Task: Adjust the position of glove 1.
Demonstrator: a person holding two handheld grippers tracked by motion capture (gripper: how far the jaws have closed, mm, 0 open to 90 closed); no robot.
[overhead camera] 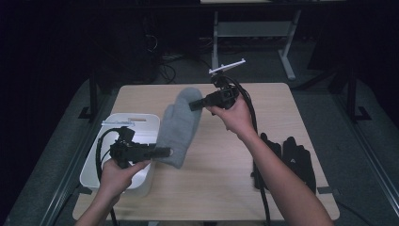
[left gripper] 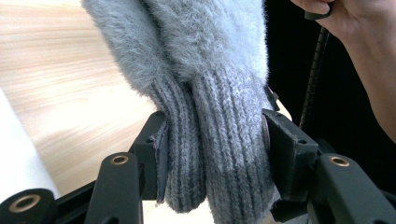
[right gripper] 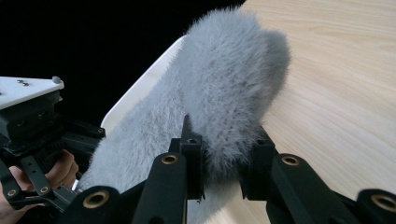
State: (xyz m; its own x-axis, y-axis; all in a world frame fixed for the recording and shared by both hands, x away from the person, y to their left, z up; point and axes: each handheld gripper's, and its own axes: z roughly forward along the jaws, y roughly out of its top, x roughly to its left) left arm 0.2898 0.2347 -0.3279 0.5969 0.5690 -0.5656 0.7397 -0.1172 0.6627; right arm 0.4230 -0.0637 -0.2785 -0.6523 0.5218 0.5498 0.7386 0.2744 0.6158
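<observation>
- Pinching the ribbed cuff of a grey mitten (left gripper: 205, 93), the left gripper (left gripper: 212, 158) has its jaws pressed in from both sides, so the knit bunches into folds between them.
- Clamped likewise, the right gripper (right gripper: 223, 163) has its two jaws closed on the fluffy rounded tip of the mitten, with the fur bulging out above them.
- Held at both ends, the mitten hangs stretched in the air between the two grippers, above the left part of a light wooden table (overhead camera: 226, 188) and just beside a white bin (overhead camera: 141, 123).
- Its look: pale grey throughout, long fuzzy pile over the hand part, tight vertical ribbing at the cuff, and a thumb showing as a rounded lobe in the right gripper view.
- In the high view the mitten (overhead camera: 181, 125) runs from near left to far right, cuff low by the bin and tip raised toward the middle of the table.
- The left hand (overhead camera: 117, 172) grips its tool over the bin, with the forearm coming in from the bottom edge and the jaws pointing right.
- The right hand (overhead camera: 235, 115) is held higher and farther out, forearm stretched across the table, with its jaws pointing left.
- A pair of black gloves (overhead camera: 291, 157) lies flat on the right side of the table, well apart from the mitten.
</observation>
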